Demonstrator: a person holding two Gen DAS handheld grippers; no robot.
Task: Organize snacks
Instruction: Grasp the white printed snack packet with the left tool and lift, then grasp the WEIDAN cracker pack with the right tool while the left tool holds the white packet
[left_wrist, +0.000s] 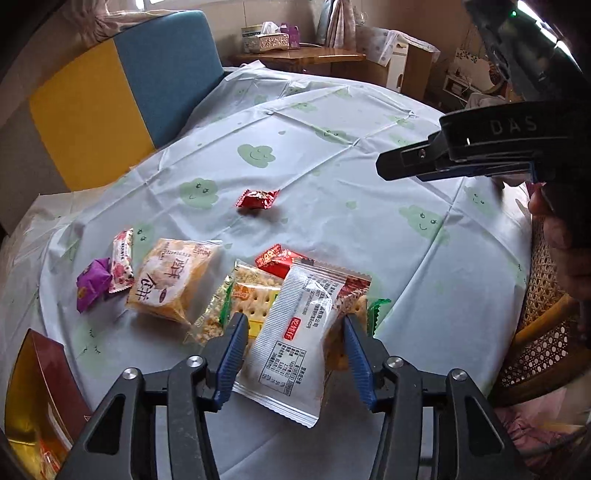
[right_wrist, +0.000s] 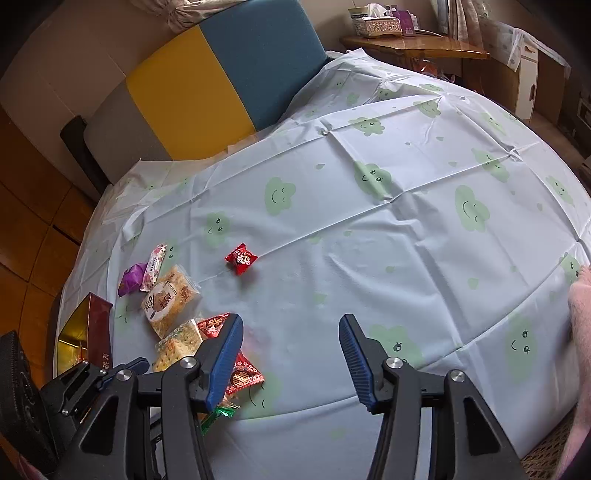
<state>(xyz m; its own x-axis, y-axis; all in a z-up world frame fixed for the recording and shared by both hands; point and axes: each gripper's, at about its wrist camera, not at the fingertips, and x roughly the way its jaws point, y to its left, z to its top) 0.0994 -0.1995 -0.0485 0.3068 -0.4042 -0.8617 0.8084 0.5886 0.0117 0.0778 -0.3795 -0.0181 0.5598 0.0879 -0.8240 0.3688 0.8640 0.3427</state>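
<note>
Snacks are all bunched up at the lower left of the table, on the pale tablecloth (right_wrist: 369, 258) with the green smiley clouds. In the left wrist view, the left gripper (left_wrist: 291, 334) has its blue jaws apart, straddling a white packet (left_wrist: 291, 343) that lies on top of a cracker pack (left_wrist: 251, 299); the pads don't look pressed against it. Left of that sits an orange pastry bag (left_wrist: 173, 280), then a pink packet (left_wrist: 122, 266) and a purple one (left_wrist: 92, 284). One red candy (left_wrist: 258, 198) sits alone toward the middle. A red and gold box (left_wrist: 40, 387) peeks in at the lower left corner.

The right gripper (right_wrist: 291, 354) hangs with its jaws spread over bare cloth (nothing between them), a red patterned packet (right_wrist: 245, 376) just beside its left finger.
</note>
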